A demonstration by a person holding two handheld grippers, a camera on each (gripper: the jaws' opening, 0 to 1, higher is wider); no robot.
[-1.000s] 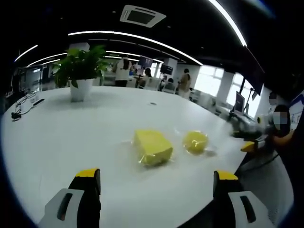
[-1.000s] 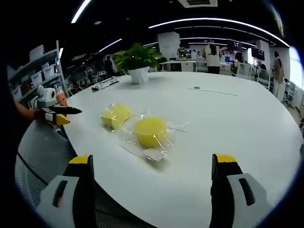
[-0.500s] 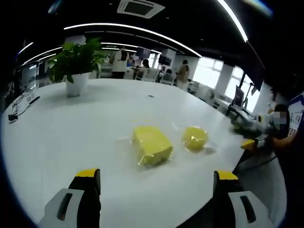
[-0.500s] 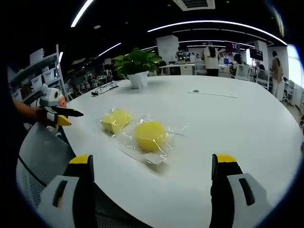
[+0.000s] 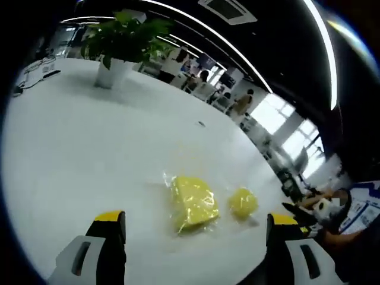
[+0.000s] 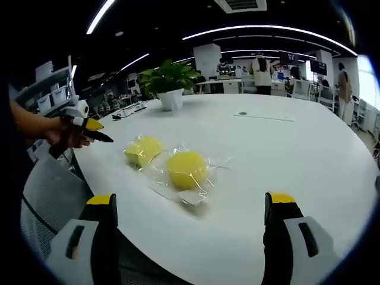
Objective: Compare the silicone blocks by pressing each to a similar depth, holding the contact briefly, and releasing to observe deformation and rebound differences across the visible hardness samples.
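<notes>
Two yellow silicone blocks in clear plastic wrap lie side by side on the white round table (image 6: pixel 285 136). The rectangular block (image 5: pixel 193 202) (image 6: pixel 142 149) is ahead of my left gripper (image 5: pixel 196 237), whose jaws stand wide apart and hold nothing. The round block (image 5: pixel 242 202) (image 6: pixel 187 169) lies just ahead of my right gripper (image 6: pixel 191 225), which is open too and touches nothing. From the right gripper view, a hand holds the left gripper (image 6: pixel 89 127) in the air off the table's left edge, short of the rectangular block.
A potted plant (image 5: pixel 122 41) (image 6: pixel 169 80) stands at the far side of the table (image 5: pixel 71 136). A grey mesh chair (image 6: pixel 41 202) sits at the near left edge. Cables lie near the plant. People stand and sit far behind.
The left gripper has risen and tilted, so its view has rolled and looks down on the table more. The blocks lie as before. The right gripper has barely moved.
</notes>
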